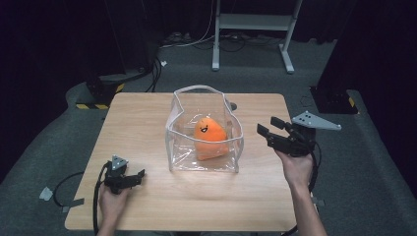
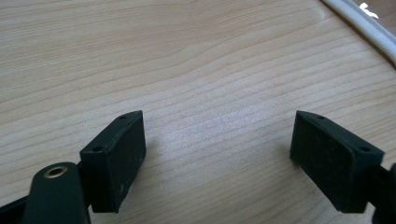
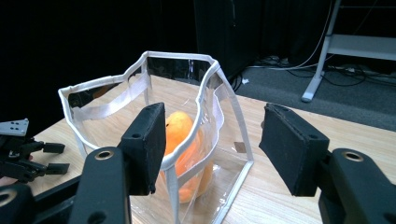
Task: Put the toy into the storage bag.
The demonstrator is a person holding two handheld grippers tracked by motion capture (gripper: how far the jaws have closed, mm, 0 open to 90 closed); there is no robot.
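A clear plastic bag (image 1: pixel 183 128) with white trim stands open in the middle of the wooden table (image 1: pixel 137 123). An orange plush toy (image 1: pixel 210 139) with a black face sits inside it, and the same toy (image 3: pixel 180 128) shows through the bag wall (image 3: pixel 219 172) in the right gripper view. My right gripper (image 1: pixel 271 129) hovers open just right of the bag, jaws aimed at it, and the right gripper (image 3: pixel 215 144) holds nothing. My left gripper (image 1: pixel 139 177) rests low near the front left of the table, and the left gripper (image 2: pixel 219 154) is open over bare wood.
A white metal stand (image 1: pixel 251 29) with cables is on the floor beyond the table. Dark equipment bases (image 1: pixel 101 91) sit at the back left and back right. In the right gripper view, the other gripper (image 3: pixel 32 154) shows at far left.
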